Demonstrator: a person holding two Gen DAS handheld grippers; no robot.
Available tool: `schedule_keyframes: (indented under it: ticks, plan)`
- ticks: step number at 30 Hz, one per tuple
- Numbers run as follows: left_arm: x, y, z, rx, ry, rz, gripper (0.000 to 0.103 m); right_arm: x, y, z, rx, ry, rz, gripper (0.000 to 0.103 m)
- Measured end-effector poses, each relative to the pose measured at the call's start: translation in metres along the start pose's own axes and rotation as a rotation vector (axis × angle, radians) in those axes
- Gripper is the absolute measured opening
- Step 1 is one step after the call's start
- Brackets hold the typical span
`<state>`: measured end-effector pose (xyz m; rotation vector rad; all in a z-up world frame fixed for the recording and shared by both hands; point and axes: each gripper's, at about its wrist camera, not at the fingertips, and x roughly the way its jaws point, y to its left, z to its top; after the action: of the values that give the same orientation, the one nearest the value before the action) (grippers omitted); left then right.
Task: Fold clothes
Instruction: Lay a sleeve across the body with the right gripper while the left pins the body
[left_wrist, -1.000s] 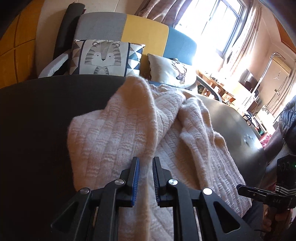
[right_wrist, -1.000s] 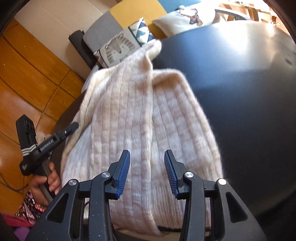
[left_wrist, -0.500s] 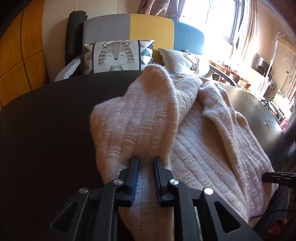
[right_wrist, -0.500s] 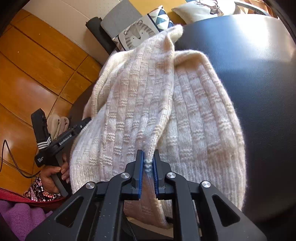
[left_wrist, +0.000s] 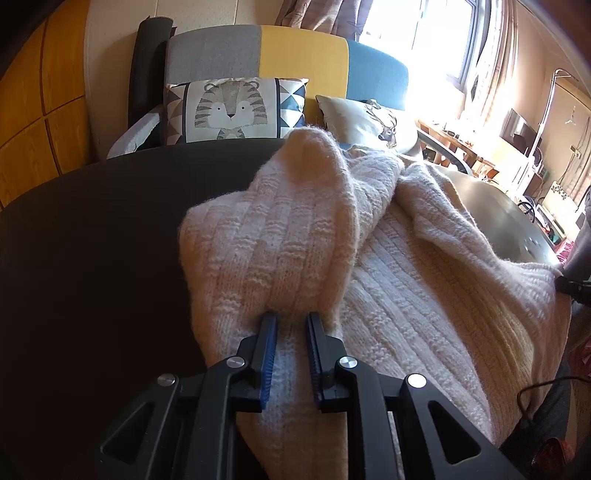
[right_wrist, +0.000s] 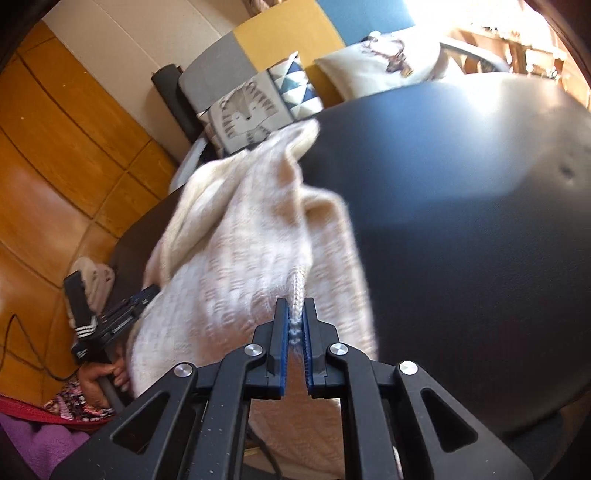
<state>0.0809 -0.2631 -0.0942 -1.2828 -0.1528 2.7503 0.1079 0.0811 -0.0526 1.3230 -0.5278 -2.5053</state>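
Observation:
A cream ribbed knit sweater (left_wrist: 406, 280) lies bunched on a dark round table (left_wrist: 92, 240). My left gripper (left_wrist: 291, 325) is shut on the sweater's near left edge, with knit pinched between its blue pads. My right gripper (right_wrist: 294, 314) is shut on a fold of the same sweater (right_wrist: 236, 258) and holds it lifted off the table (right_wrist: 461, 221). The right gripper's tip shows at the right edge of the left wrist view (left_wrist: 572, 286). The left gripper and the hand holding it show at the left of the right wrist view (right_wrist: 110, 317).
A grey, yellow and blue sofa (left_wrist: 295, 55) stands behind the table with a tiger cushion (left_wrist: 232, 107) and a deer cushion (left_wrist: 369, 118). Wooden floor (right_wrist: 44, 166) lies to the left. A bright window (left_wrist: 424, 37) and shelves are at the far right.
My right gripper closed on the sweater's near edge and lifted it up and back. My left gripper stayed shut on the sweater and raised its side, bunching the fabric toward the sofa.

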Motion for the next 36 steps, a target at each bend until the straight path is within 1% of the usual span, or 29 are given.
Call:
schedule_keyframes:
  ticks: [5, 8, 11, 18, 22, 29, 36]
  plan:
    - [0.001, 0.001, 0.002, 0.004, 0.004, 0.002, 0.016, -0.003, -0.032, 0.03, -0.015, -0.026, -0.127, 0.007]
    - [0.001, 0.001, 0.002, 0.007, 0.009, 0.004, 0.016, 0.0, -0.048, 0.046, -0.044, -0.018, -0.197, 0.007]
    - [0.002, 0.002, 0.004, 0.006, 0.014, 0.006, 0.016, 0.006, -0.065, 0.063, -0.092, 0.009, -0.284, 0.007]
    - [0.004, 0.005, 0.009, 0.016, 0.026, 0.012, 0.016, 0.033, -0.116, 0.097, -0.15, 0.074, -0.453, 0.007]
    - [0.005, 0.005, 0.012, 0.026, 0.039, 0.019, 0.016, 0.048, -0.14, 0.12, -0.16, 0.096, -0.511, 0.007]
    - [0.008, 0.007, 0.019, 0.025, 0.063, 0.025, 0.016, 0.072, -0.161, 0.151, -0.23, 0.112, -0.601, 0.007]
    - [0.009, 0.006, 0.021, 0.04, 0.081, 0.036, 0.016, 0.09, -0.177, 0.173, -0.223, 0.108, -0.62, 0.007]
